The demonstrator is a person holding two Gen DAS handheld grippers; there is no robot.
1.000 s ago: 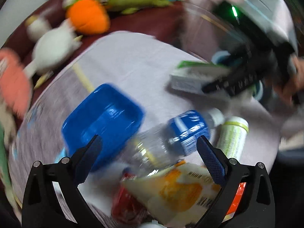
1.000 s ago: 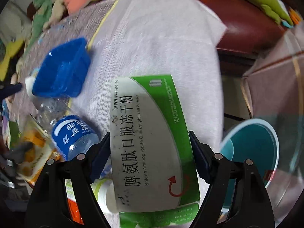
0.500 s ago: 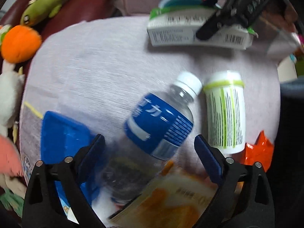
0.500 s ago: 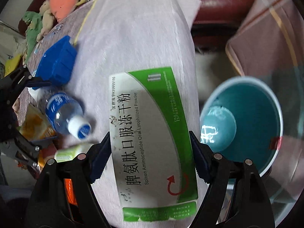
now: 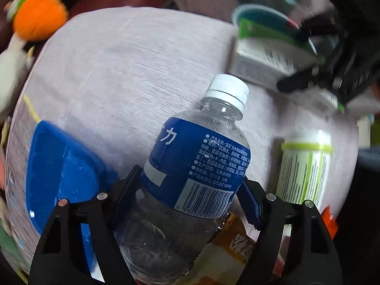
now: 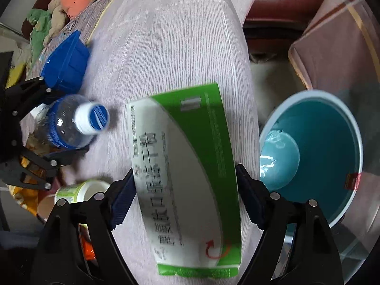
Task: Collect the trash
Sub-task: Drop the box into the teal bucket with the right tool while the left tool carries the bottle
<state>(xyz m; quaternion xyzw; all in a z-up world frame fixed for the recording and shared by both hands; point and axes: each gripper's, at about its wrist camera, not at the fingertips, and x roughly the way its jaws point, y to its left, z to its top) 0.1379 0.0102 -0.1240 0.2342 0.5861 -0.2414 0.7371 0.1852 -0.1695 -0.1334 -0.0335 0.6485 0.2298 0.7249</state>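
Note:
My left gripper (image 5: pixel 190 194) is shut on a clear plastic bottle (image 5: pixel 197 166) with a blue label and white cap, lying on the pale pink table cover (image 5: pixel 123 66). The same bottle shows in the right wrist view (image 6: pixel 71 123). My right gripper (image 6: pixel 185 194) is shut on a green and white medicine box (image 6: pixel 185 180), held just left of the teal trash bin (image 6: pixel 315 152). The box (image 5: pixel 266 59) and the bin (image 5: pixel 261 16) also show at the top right of the left wrist view.
A blue plastic tray (image 5: pixel 64 175) lies left of the bottle. A white and green canister (image 5: pixel 304 166) lies to its right, an orange snack wrapper (image 5: pixel 232 244) under it. Plush toys (image 5: pixel 38 16) line the dark red sofa behind. A pink cushion (image 6: pixel 337 47) sits beyond the bin.
My left gripper has closed in and shut on the bottle. My right gripper has carried the box closer to the bin and tilted it.

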